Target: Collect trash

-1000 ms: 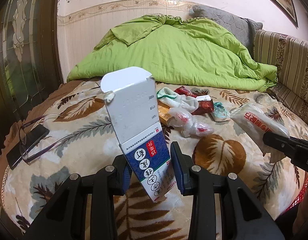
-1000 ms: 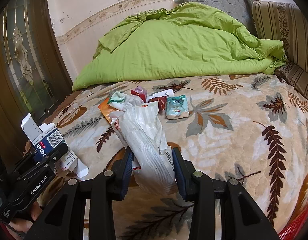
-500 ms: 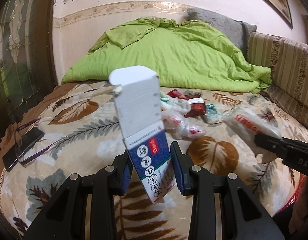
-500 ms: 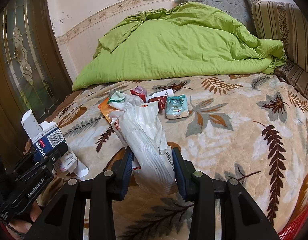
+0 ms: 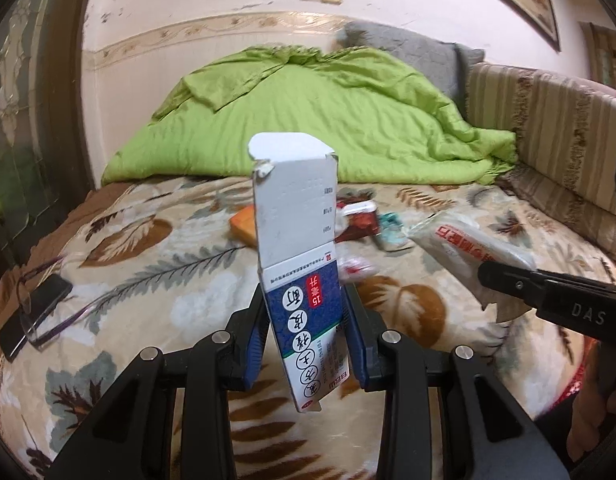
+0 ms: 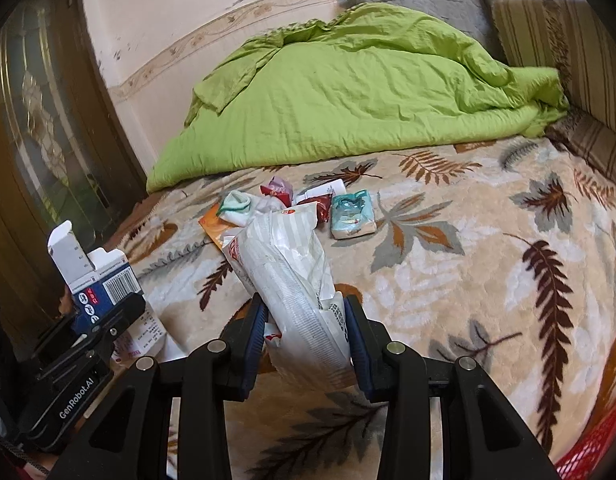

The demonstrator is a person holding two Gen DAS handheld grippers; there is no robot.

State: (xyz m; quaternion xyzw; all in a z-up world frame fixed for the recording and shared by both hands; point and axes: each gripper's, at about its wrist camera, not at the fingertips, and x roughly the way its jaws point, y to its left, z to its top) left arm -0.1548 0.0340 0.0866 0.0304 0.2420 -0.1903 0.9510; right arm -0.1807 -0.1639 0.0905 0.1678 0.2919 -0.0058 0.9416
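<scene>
Raised: left gripper [image 5: 304, 344] clamps medicine box [image 5: 298, 248]; right gripper [image 6: 306, 344] clamps plastic bag [image 6: 292, 276]. Maintain grip until over bin.

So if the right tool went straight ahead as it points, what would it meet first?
Probably the trash pile on the bedspread. The right tool is shut on a white plastic bag, whose far end points at the pile. Depth is unclear.

Carton [image 5: 298, 248] in left gripper [image 5: 306, 344] now tilted upright.

Quilt [image 6: 347, 92] behind wrappers [image 6: 308, 204] on bed [image 6: 487, 272]
</scene>
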